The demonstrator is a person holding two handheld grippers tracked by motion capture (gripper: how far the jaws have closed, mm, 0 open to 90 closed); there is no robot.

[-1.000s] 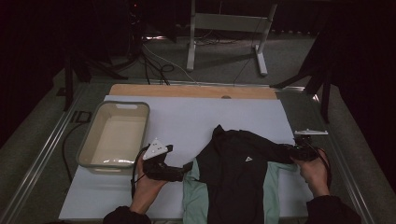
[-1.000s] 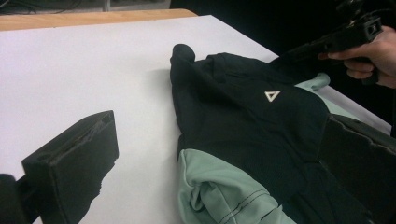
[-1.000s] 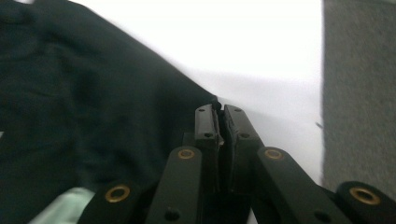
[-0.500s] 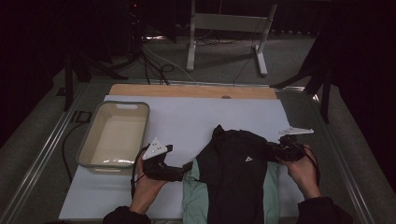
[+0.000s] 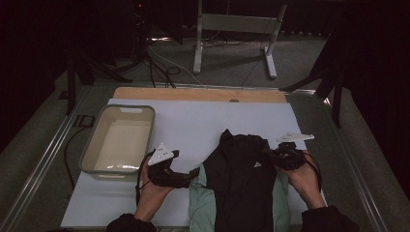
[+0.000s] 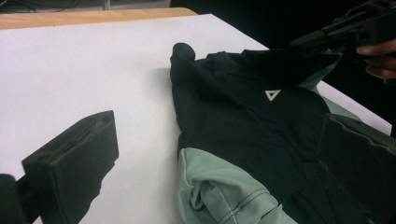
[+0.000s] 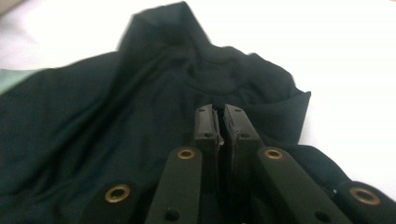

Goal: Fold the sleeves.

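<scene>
A black shirt [image 5: 241, 183] with mint-green side panels [image 5: 197, 203] lies at the near middle of the white table cover [image 5: 193, 121]; a small white triangle logo [image 5: 257, 165] marks its chest. My left gripper [image 5: 193, 176] is open at the shirt's left edge, and in the left gripper view its jaws stand wide apart on either side of the green sleeve [image 6: 219, 196]. My right gripper [image 5: 269, 153] is shut on the shirt's black right shoulder fabric [image 7: 116, 116], which rises toward that gripper [image 7: 219, 112].
A beige plastic tub [image 5: 118, 140] sits empty on the left of the table, just beyond my left hand. A wooden strip [image 5: 198, 94] runs along the far edge. Metal rails [image 5: 38, 169] border the table sides. Stands and cables are on the floor behind.
My right gripper has moved left from the table's right side toward the shirt's middle, drawing the black right sleeve inward. The left gripper has stayed in place.
</scene>
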